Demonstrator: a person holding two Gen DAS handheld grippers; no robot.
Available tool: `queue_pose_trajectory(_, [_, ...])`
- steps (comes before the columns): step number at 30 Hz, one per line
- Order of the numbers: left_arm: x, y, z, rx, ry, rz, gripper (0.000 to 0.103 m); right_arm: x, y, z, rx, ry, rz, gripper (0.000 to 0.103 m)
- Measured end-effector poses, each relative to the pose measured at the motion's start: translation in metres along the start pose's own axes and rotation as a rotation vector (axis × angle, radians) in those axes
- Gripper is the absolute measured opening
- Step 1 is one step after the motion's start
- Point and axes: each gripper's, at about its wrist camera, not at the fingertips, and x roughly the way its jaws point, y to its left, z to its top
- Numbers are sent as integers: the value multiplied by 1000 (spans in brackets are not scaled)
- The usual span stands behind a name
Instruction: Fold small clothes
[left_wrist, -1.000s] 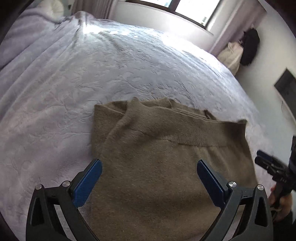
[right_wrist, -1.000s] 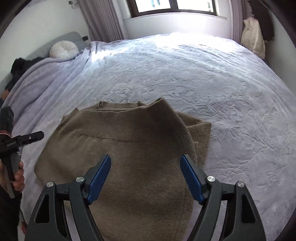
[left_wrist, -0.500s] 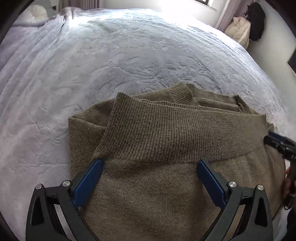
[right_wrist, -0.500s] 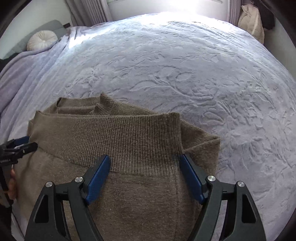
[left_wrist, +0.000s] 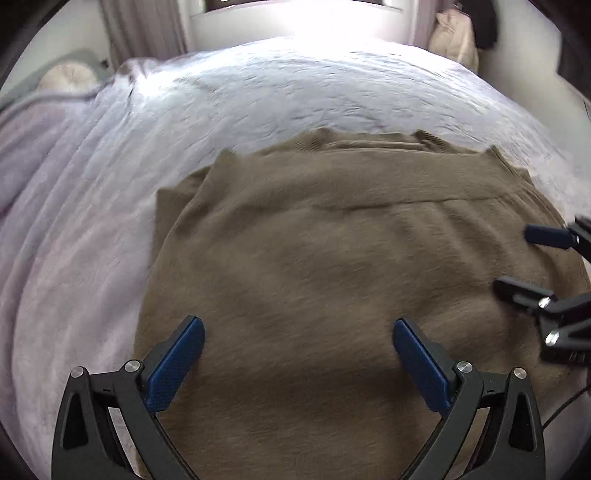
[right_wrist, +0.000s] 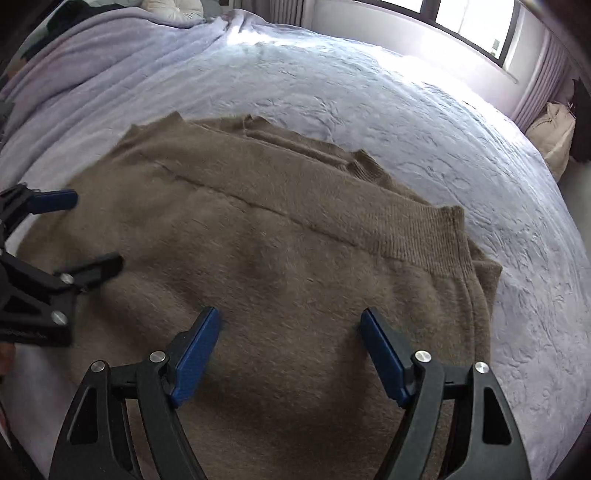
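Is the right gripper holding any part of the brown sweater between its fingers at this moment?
No, the right gripper hangs wide open above the brown sweater, with nothing clamped between its blue pads.

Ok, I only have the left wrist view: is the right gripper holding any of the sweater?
Observer: No. The right gripper is open, pads apart above the brown sweater, with nothing pinched.
Operator: And the sweater's right edge? The gripper blocks it for me.
Observer: The ribbed hem ends in a corner there, and the lower layers stick out past it onto the bedspread.
Operator: Anything near the pillow I should know about?
Observer: A dark item lies on the lavender blanket beside the cream pillow. It is too cut off to identify.
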Motion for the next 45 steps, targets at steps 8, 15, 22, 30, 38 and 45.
queue_pose_trajectory(8, [-20, 70, -18, -244, 19, -51, 103, -29, -101, -39, 325, -26, 18, 82])
queue_pose_trajectory(15, [-56, 15, -56, -176, -62, -107, 103, -75, -26, -56, 257, -118, 78, 82])
queue_pose_trajectory(22, [-28, 1, -71, -87, 0, 10, 103, -42, 9, -84, 184, -34, 100, 82])
queue_pose_trajectory(30, [-33, 11, -80, -52, -29, -4, 103, -60, -45, -114, 246, -24, 164, 82])
queue_pose_trajectory(38, [-57, 10, -66, -64, -74, -2, 103, -85, -41, -85, 216, -85, 80, 82])
queue_pose_trajectory(45, [-37, -1, -15, -102, -80, 25, 103, -34, -11, -18, 169, -74, 16, 82])
